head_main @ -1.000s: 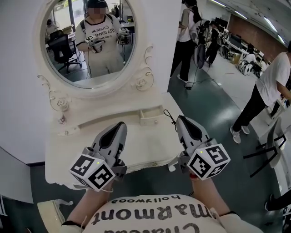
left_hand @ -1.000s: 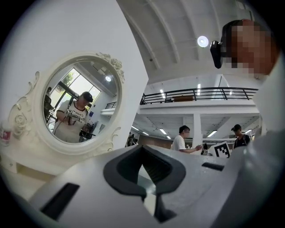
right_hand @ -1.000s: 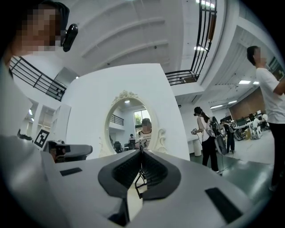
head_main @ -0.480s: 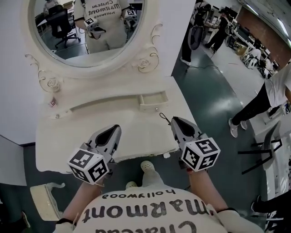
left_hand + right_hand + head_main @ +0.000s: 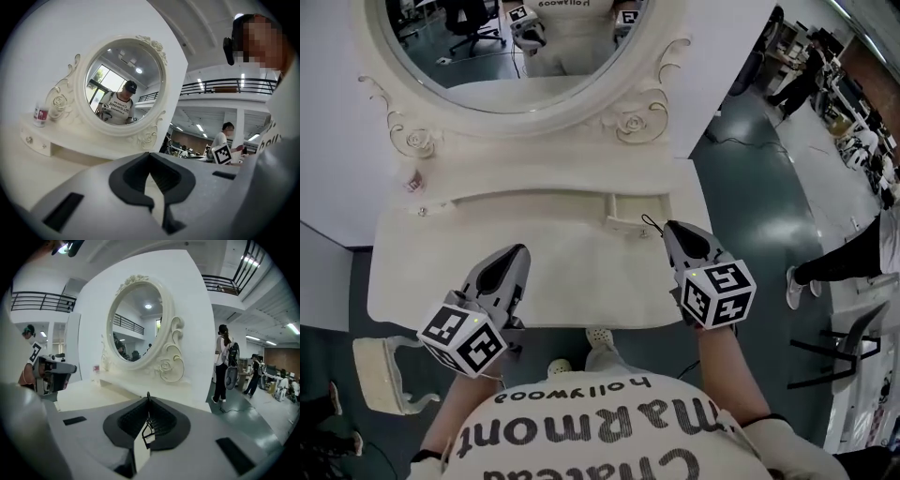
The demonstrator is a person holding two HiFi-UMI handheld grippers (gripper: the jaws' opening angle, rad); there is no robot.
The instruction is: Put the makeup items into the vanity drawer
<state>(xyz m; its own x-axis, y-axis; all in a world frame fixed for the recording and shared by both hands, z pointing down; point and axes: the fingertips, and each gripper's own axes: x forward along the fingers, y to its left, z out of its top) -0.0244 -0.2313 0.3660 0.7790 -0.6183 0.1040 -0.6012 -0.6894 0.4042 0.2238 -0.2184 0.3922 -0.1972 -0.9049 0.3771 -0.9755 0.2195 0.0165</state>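
A: Grippers?
B: Left gripper [image 5: 516, 253] closed, empty. Right gripper [image 5: 671, 229] closed, pinching a thin black cord [image 5: 649, 222] beside the open drawer [image 5: 630, 212].
A: Makeup?
B: Small bottle [image 5: 414, 182] on the shelf, far left.

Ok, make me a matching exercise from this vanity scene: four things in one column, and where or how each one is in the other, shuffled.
1. small bottle
2. small drawer
3. black wire loop
4. left gripper

A. pulled open
B. pinched in the right gripper
C. shut, nothing in it
D. standing at the left end of the shelf

Pairs: 1-D, 2-A, 3-B, 4-C
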